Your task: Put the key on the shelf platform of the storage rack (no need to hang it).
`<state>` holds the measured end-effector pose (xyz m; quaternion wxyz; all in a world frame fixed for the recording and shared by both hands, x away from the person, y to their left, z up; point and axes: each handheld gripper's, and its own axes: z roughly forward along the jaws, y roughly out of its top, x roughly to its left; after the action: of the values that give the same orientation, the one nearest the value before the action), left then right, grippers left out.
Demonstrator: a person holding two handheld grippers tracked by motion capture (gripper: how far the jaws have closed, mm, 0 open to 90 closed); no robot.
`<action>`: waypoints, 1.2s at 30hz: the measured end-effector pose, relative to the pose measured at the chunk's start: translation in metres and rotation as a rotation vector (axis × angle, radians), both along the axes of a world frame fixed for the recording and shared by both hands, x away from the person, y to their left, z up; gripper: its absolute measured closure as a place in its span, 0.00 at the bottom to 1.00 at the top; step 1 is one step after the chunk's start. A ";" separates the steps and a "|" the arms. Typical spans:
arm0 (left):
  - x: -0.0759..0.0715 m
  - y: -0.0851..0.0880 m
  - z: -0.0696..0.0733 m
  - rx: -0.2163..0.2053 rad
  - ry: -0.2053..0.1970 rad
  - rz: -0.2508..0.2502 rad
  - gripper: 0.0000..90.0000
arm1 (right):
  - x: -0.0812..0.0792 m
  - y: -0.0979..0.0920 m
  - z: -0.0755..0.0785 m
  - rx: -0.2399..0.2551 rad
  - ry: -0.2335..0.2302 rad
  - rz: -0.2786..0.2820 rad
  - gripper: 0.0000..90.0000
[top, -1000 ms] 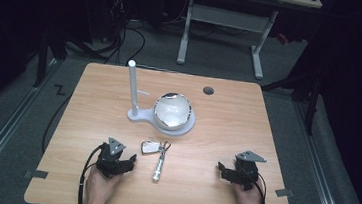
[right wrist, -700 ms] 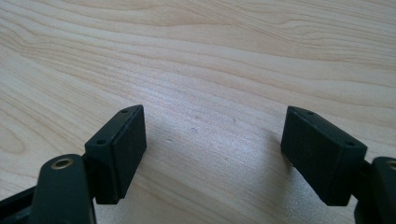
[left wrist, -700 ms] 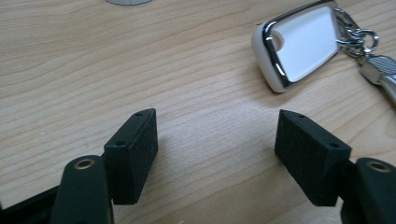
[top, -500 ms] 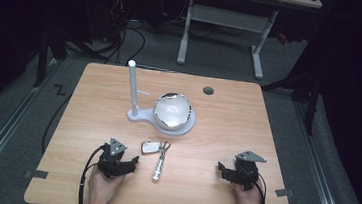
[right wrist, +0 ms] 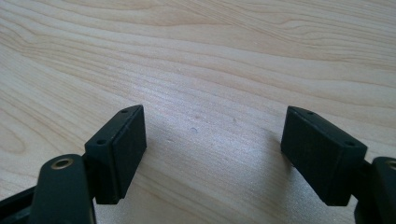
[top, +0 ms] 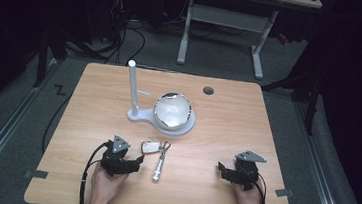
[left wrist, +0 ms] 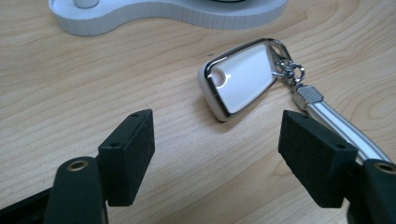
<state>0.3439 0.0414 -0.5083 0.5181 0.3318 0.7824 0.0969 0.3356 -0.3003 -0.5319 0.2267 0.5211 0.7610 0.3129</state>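
Note:
A white key fob with a chrome rim lies on the wooden table, joined by a small clip to a silver cylinder. My left gripper rests just left of them, pointing at the fob. Its jaws have just been opening and stand wide, with nothing between them. The fob lies a little beyond the pads. My right gripper sits at the front right, open over bare wood.
A white stand with an upright post and a shiny bowl sits mid-table behind the keys. A dark round hole marks the table's far side. A desk frame stands on the floor beyond.
My left gripper has edged slightly to the right, toward the key fob. The right gripper and the keys have stayed put.

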 end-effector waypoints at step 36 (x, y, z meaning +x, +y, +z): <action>0.050 -0.050 -0.007 0.054 0.066 -0.082 0.29 | 0.000 0.000 0.000 0.001 -0.001 0.000 0.25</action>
<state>0.3941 -0.0084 -0.5154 0.4865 0.3803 0.7819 0.0858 0.3355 -0.3002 -0.5320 0.2268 0.5210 0.7608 0.3136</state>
